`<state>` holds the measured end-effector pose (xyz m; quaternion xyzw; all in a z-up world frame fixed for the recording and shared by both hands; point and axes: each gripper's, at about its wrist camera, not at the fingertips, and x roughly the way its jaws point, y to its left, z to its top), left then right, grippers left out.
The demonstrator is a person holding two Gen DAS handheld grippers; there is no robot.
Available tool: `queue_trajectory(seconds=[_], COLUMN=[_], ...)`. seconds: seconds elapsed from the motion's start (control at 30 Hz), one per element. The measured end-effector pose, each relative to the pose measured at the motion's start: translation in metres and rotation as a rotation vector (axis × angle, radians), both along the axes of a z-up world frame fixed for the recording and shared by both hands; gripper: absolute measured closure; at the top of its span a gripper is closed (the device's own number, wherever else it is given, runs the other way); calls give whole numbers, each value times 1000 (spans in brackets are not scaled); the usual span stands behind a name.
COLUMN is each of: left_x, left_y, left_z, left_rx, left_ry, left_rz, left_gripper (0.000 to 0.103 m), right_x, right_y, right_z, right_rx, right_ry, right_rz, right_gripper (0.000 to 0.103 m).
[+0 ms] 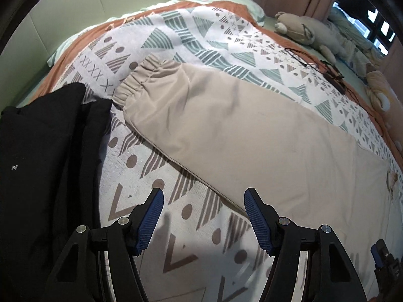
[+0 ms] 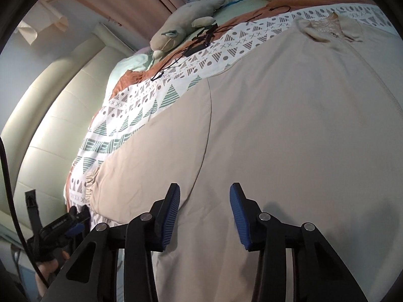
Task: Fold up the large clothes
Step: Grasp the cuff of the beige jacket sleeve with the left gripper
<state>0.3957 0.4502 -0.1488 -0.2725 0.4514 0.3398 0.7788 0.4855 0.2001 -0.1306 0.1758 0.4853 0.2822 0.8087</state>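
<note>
A large beige garment [image 1: 226, 115] lies spread flat on the patterned bedspread [image 1: 176, 32], its sleeve with an elastic cuff [image 1: 141, 75] reaching far left. In the right wrist view the beige garment [image 2: 289, 125] fills the middle, its collar [image 2: 325, 27] at the top right. My left gripper [image 1: 204, 196] is open and empty, just above the bedspread beside the sleeve's lower edge. My right gripper [image 2: 205, 193] is open and empty, close over the garment body. The left gripper also shows in the right wrist view [image 2: 68, 224] at the lower left.
A black garment [image 1: 42, 163] lies on the left of the bed. Plush toys [image 1: 302, 30] and pillows line the far side by the curtain. A black cord [image 1: 327, 70] lies on the bedspread. A padded headboard [image 2: 50, 125] stands behind.
</note>
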Motion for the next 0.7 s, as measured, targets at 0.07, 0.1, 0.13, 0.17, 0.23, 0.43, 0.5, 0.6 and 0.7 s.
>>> queue_trajectory(seconds=[0.07,0.1,0.13,0.17,0.23,0.43,0.5,0.6,0.7], left_x=[3,6,8,10,11,11,12,17,21], left_y=[10,15,20,25,34,52,54,50,39], left_z=[-11,-17,-23,-28,-35,-42,-36,-16,18], left_rx=[6,4,-7,-18,-38,-62,-61,-28,7], left_ry=[33,50,63,71,66,-5,-22,-56,-115], left_rz=[38,47,54,63,90,140,147,113,61], left_gripper=[35,35,35,35,35,77,95,99,100], right_x=[4,4,6,6,7,-3,-7,-12,-12], right_y=[3,3,6,9,16,40,47,57,61], right_z=[-12,-15,-20,-23,-27,-36,-39,-43,-54], right_rx=[20,30,40,49,75,105,106,117,109], right_ry=[42,56,72,84,100,151,169,184,203], right_rz=[1,6,14,23,48,138,167,209,218], right_gripper=[75,76,78,79,86,88,90,94,94])
